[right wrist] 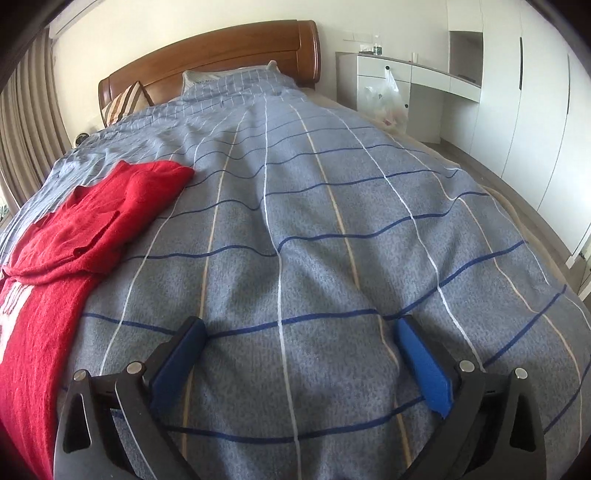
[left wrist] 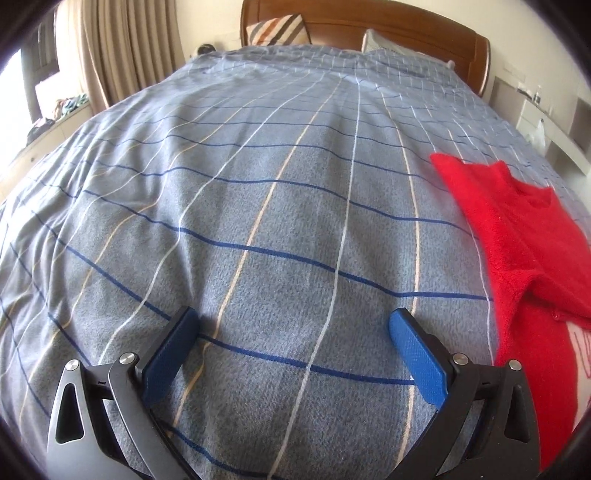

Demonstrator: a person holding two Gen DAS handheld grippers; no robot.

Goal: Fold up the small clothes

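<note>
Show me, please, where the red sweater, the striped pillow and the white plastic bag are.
red sweater (right wrist: 110, 218): right wrist view, on its folded upper part.
striped pillow (left wrist: 279, 29): left wrist view, on its front face.
white plastic bag (right wrist: 388, 99): right wrist view, on its body.

blue-grey checked bedspread (left wrist: 280, 206) across the whole bed, wooden headboard (right wrist: 229, 48) behind. striped cushion (left wrist: 277, 29) and pale pillow (right wrist: 201, 79) against it. beige curtains (left wrist: 110, 48) at one side; white cabinets (right wrist: 517, 92) at the other, plastic bag (right wrist: 388, 99) beside the bed.
</note>
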